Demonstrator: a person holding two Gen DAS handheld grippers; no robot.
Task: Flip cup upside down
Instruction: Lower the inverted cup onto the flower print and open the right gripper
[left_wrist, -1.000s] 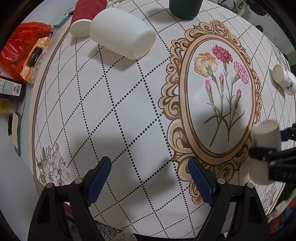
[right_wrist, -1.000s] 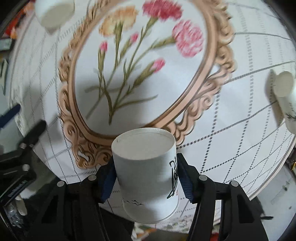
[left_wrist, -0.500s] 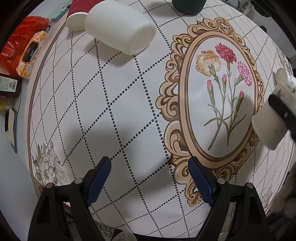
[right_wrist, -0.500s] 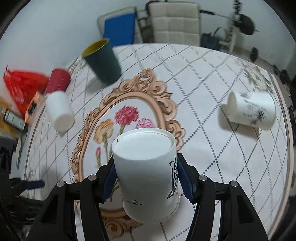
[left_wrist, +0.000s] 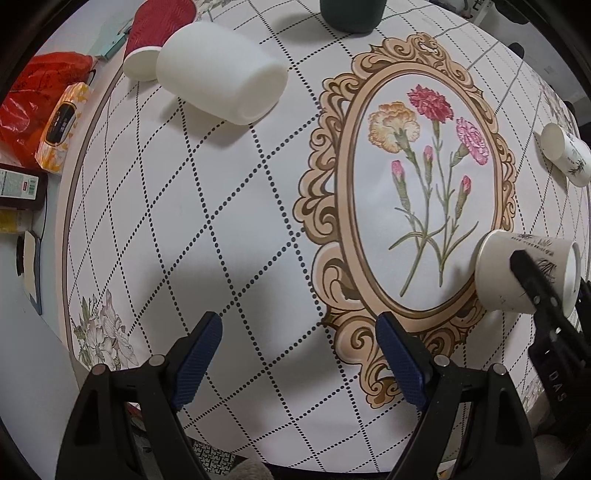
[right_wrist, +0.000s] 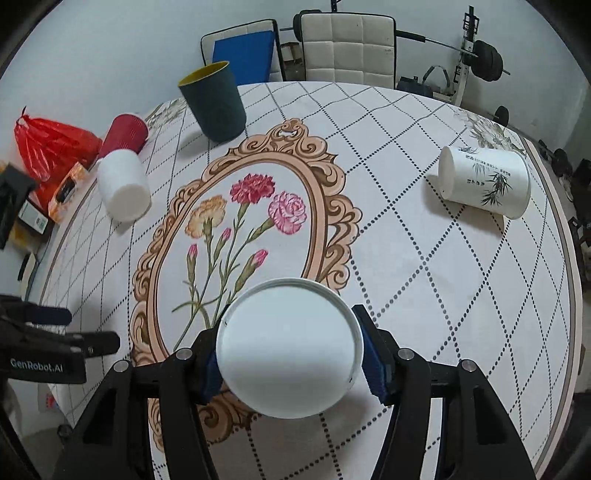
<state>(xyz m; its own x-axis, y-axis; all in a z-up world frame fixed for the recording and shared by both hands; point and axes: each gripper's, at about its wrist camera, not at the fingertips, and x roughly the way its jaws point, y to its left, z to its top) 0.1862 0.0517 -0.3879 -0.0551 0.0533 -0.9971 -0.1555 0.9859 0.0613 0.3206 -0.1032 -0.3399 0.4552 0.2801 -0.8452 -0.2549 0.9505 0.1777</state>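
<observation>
Gripping a smooth white paper cup (right_wrist: 288, 347), right gripper (right_wrist: 291, 360) jaws closed.

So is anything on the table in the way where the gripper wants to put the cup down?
Nothing visible is. The right gripper holds the white cup over bare tablecloth at the flower frame's edge. The other cups lie or stand far off.

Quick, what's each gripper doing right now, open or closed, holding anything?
Left gripper: open, holding nothing.
Right gripper: closed on the white paper cup, flat base toward the camera.
</observation>
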